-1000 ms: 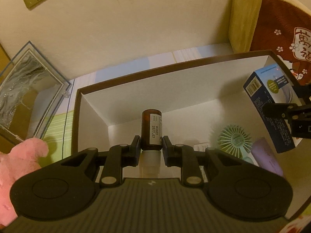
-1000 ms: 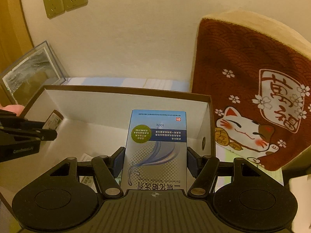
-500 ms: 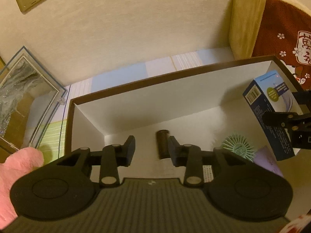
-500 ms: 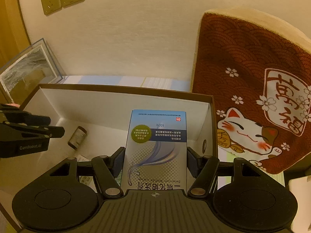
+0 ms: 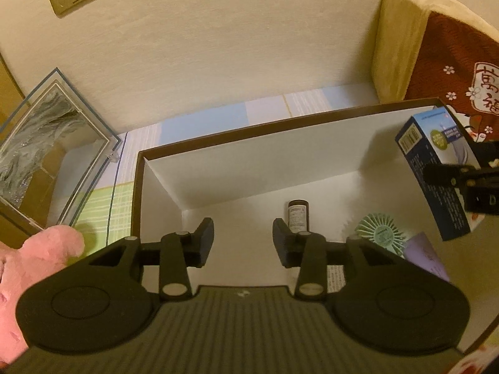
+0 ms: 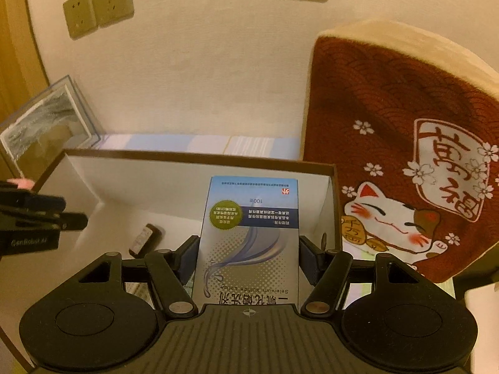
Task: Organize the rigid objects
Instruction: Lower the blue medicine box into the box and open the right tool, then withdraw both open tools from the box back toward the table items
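Note:
A brown medicine bottle (image 5: 298,218) lies on its side on the floor of the white-lined cardboard box (image 5: 237,168); it also shows in the right wrist view (image 6: 145,239). My left gripper (image 5: 243,241) is open and empty above the box, with the bottle just past its right finger. My right gripper (image 6: 249,255) is shut on a blue lotion carton (image 6: 251,237) and holds it above the box's right side. The carton also shows in the left wrist view (image 5: 436,174).
A mint mini fan (image 5: 379,233) and a purple card (image 5: 425,257) lie in the box at the right. A pink plush (image 5: 31,265) and a clear framed picture (image 5: 46,152) are left of the box. A red cat cushion (image 6: 405,155) leans on the wall at the right.
My left gripper opened and let go of the brown bottle, which now lies on the box floor. The left gripper then rose and drew back. The right gripper kept holding the carton.

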Demonstrator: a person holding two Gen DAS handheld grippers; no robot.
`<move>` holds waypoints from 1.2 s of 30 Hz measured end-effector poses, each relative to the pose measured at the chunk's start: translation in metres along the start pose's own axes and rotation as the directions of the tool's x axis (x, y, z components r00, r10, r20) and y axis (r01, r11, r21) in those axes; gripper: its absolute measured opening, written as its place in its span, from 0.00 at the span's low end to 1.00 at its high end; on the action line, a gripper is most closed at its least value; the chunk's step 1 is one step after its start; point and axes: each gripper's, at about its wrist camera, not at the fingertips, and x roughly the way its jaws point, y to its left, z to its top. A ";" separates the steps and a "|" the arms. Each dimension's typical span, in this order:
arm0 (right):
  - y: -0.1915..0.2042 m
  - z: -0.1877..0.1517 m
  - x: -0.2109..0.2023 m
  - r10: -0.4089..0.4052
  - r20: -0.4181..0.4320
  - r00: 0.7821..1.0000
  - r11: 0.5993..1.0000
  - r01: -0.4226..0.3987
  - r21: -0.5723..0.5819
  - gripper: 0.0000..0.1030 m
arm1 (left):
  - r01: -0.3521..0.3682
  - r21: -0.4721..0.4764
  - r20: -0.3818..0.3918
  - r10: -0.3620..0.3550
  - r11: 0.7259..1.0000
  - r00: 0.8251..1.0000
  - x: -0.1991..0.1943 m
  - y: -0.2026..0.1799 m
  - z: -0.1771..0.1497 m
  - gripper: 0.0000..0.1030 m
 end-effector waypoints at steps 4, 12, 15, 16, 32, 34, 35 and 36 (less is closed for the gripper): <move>-0.002 -0.001 -0.009 -0.013 0.050 0.999 1.000 0.013 0.007 0.72 | 0.005 -0.005 0.011 -0.004 1.000 1.000 -0.009 0.000 -0.003 0.45; -0.003 -0.007 -0.033 0.010 0.072 0.997 1.000 -0.011 0.003 0.78 | 0.021 -0.019 0.037 -0.020 1.000 0.999 -0.031 0.001 -0.009 0.52; -0.003 -0.010 -0.041 0.021 0.072 0.997 1.000 -0.022 0.008 0.78 | 0.024 -0.019 0.042 -0.024 1.000 0.999 -0.039 0.001 -0.012 0.52; -0.003 -0.012 -0.045 0.025 0.071 0.997 1.000 -0.026 0.008 0.78 | 0.026 -0.020 0.044 -0.025 0.999 0.999 -0.042 0.001 -0.013 0.52; 0.006 -0.041 -0.105 0.071 0.094 0.993 0.997 -0.074 0.034 0.78 | 0.043 -0.077 0.084 -0.037 0.996 0.996 -0.107 0.007 -0.040 0.52; 0.008 -0.045 -0.113 0.080 0.093 0.992 0.996 -0.084 0.041 0.78 | 0.047 -0.087 0.090 -0.039 0.995 0.995 -0.118 0.008 -0.045 0.52; 0.009 -0.048 -0.118 0.085 0.095 0.992 0.995 -0.090 0.046 0.78 | 0.049 -0.090 0.094 -0.040 0.995 0.995 -0.123 0.008 -0.048 0.52; 0.009 -0.050 -0.121 0.090 0.096 0.991 0.994 -0.095 0.051 0.78 | 0.050 -0.093 0.096 -0.041 0.994 0.994 -0.128 0.008 -0.051 0.52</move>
